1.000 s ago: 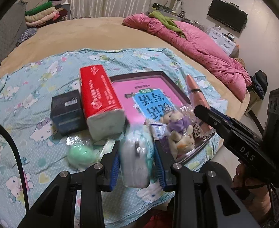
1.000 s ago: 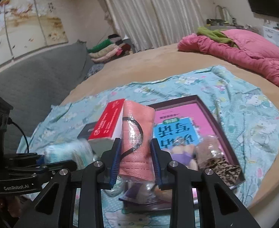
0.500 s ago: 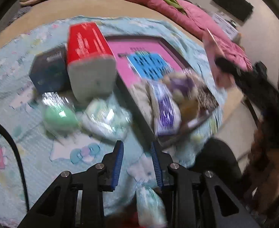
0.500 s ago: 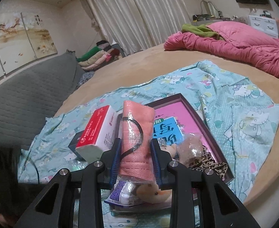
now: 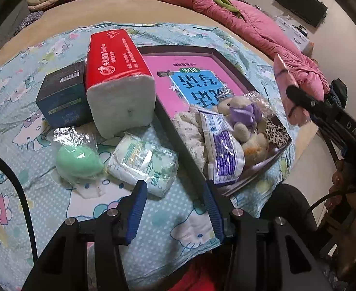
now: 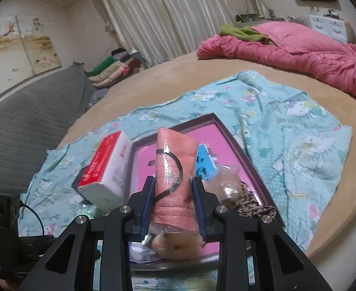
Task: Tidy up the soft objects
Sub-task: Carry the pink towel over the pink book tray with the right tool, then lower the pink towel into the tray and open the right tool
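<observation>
Left gripper (image 5: 175, 208): jaws opening, nothing between them, over the cartoon-print cloth (image 5: 56, 208). Just ahead lies a wrapped tissue pack (image 5: 142, 163), beside a green sponge (image 5: 77, 162) in a bag. Shallow dark-rimmed box (image 5: 226, 55): its near corner holds a purple-printed packet (image 5: 222, 152), plush bear (image 5: 244, 118) and leopard-print fabric (image 5: 276, 131). Right gripper (image 6: 174, 203) clamps a wrapped pink mask pack (image 6: 174, 167), long axis pointing up and away, above that box.
</observation>
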A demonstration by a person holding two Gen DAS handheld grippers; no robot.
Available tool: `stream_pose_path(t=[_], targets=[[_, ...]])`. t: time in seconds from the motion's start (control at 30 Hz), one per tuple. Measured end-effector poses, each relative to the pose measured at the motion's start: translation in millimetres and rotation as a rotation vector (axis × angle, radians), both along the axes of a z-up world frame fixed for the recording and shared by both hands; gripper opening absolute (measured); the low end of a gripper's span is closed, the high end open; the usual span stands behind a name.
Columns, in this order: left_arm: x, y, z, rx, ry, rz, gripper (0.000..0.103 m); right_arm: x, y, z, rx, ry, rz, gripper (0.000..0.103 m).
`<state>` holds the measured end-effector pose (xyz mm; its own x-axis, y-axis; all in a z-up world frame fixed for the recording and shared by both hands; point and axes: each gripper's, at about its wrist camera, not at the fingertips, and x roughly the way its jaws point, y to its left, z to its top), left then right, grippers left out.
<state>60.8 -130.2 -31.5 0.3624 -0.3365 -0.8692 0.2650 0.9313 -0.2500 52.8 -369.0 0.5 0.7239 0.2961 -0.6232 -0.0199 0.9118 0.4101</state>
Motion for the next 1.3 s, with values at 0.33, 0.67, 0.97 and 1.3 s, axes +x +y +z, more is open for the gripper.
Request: stream_pose_path(t=[0.33, 0.67, 0.97, 1.3], targets=[[16.4, -15.4, 8.4, -0.004, -0.02, -0.004, 0.048, 5.9, -20.7, -22.5, -0.025, 0.08, -0.064, 0.031], [28.4, -45.1, 12.8, 0.022, -0.043, -0.046, 0.048, 8.8, -34.9, -38.1, -0.028, 0.14, -0.119, 0.032], [36.7, -63.3, 14.7, 0.041, -0.061, -0.062, 0.048, 10.6, -33.9, -42.6, -0.06, 0.151, -0.135, 0.032], [45.8, -81.0, 14.2, 0.065, -0.081, -0.081, 0.048, 17.1, -38.0, -56.5, -0.059, 0.191, -0.148, 0.032]])
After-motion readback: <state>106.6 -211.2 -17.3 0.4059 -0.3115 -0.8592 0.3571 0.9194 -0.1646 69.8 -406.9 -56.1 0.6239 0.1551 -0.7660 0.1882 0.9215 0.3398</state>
